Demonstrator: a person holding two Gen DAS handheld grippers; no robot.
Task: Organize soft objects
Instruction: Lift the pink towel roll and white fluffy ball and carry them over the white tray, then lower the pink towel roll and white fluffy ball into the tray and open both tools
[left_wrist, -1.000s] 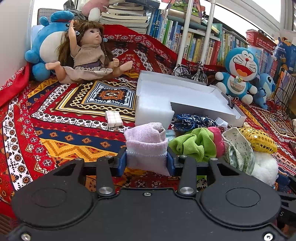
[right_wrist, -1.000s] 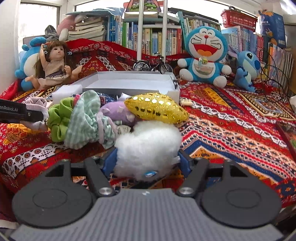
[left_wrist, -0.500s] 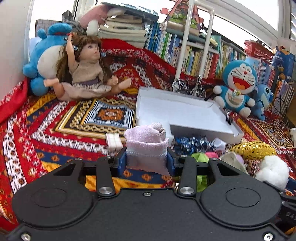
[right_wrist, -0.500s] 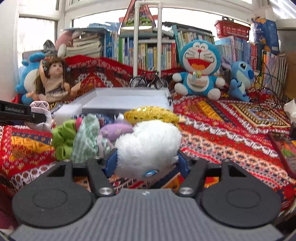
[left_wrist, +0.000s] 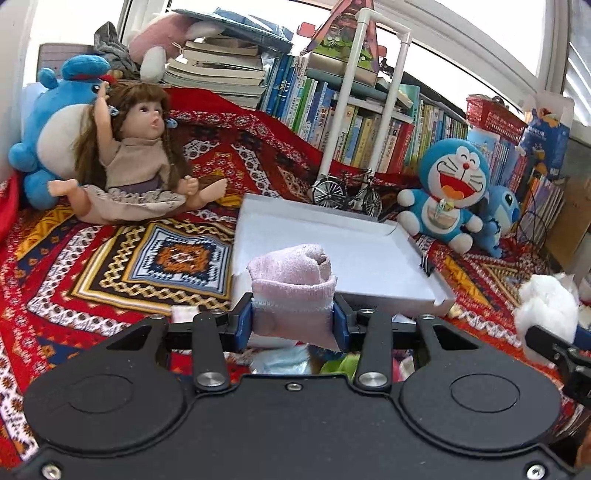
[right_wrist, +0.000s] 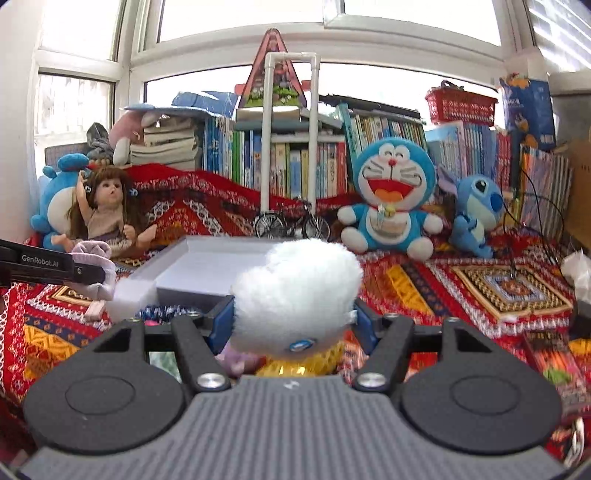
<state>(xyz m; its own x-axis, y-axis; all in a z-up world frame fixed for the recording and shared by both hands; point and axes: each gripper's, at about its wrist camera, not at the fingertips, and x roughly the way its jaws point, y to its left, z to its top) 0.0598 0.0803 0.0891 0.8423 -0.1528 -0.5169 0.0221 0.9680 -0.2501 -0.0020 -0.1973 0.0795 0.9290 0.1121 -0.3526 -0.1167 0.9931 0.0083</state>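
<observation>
The left gripper (left_wrist: 293, 325) is clamped on a rolled pink sock (left_wrist: 293, 284) and the right gripper (right_wrist: 295, 325) on a white fluffy pompom (right_wrist: 295, 291), both held up just near of the empty white box (left_wrist: 332, 254) (presumably their destination).

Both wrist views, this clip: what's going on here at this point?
A person is sorting soft items with two hand-held grippers. The left hand-held gripper is shut on a rolled pink sock, held up in front of the open white box. The right hand-held gripper is shut on a fluffy white plush, also lifted near the box. More soft things lie on the patterned red blanket below. Nothing is in the box yet.
</observation>
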